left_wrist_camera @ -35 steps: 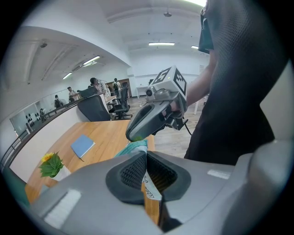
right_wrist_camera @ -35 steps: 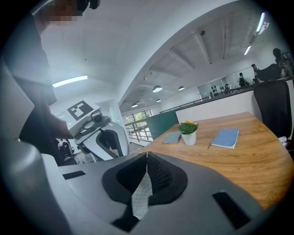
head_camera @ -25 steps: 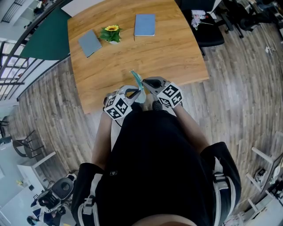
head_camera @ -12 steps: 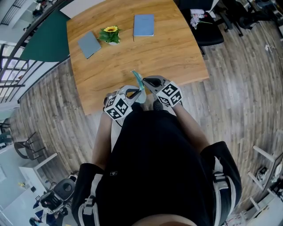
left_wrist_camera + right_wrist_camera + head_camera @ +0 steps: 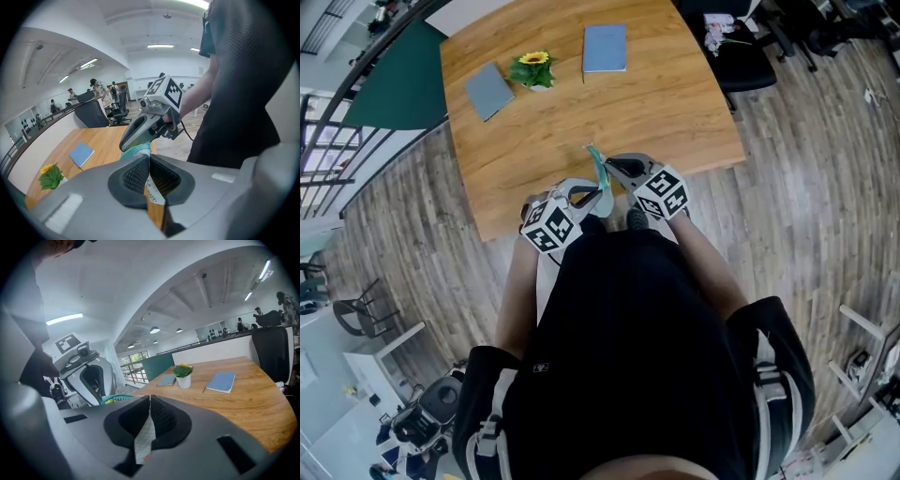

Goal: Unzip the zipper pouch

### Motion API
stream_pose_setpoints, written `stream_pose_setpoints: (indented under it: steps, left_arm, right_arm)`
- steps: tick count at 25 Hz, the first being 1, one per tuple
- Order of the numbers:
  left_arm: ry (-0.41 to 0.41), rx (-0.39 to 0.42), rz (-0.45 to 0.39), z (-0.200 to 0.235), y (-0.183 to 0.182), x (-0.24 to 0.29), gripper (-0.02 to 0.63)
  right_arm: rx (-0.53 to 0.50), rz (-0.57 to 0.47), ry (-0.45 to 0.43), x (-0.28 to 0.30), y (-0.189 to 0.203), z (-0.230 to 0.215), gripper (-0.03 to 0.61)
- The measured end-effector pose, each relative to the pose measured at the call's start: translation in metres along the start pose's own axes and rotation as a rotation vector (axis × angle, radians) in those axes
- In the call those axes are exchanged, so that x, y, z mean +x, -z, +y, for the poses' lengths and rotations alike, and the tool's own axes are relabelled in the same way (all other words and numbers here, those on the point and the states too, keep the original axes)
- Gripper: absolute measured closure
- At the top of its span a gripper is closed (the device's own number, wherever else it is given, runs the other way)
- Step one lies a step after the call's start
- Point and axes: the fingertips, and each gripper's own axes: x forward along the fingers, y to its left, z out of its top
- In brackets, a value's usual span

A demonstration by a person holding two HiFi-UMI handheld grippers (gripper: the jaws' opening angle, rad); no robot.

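In the head view a small teal zipper pouch [image 5: 597,170] hangs between both grippers, over the near edge of the wooden table [image 5: 675,103]. My left gripper [image 5: 587,196] is shut on the pouch's lower edge. In the left gripper view a white label strip [image 5: 153,191] is pinched between its pads, and teal fabric [image 5: 136,151] shows beyond my left gripper [image 5: 149,160]. My right gripper [image 5: 615,169] is shut on the pouch from the other side. In the right gripper view, pale mesh material [image 5: 145,437] sits in my right gripper [image 5: 150,400]. The zipper itself is hidden.
A potted sunflower [image 5: 534,70] stands at the table's far side between a grey-blue notebook [image 5: 489,91] and a light blue notebook [image 5: 605,49]. A black office chair [image 5: 741,56] stands beyond the table's right corner. The person's torso fills the lower head view.
Both grippers and the pouch have shifted slightly forward, toward the table. Both grips are unchanged.
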Motion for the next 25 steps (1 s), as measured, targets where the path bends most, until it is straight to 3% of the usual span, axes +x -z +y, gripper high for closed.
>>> stream_pose_setpoints:
  steps: [25]
  left_arm:
    - [-0.004,0.006,-0.007,-0.002,-0.002,-0.011,0.609]
  right_arm:
    - [-0.005,-0.005,0.039,0.004,-0.002,-0.008,0.566]
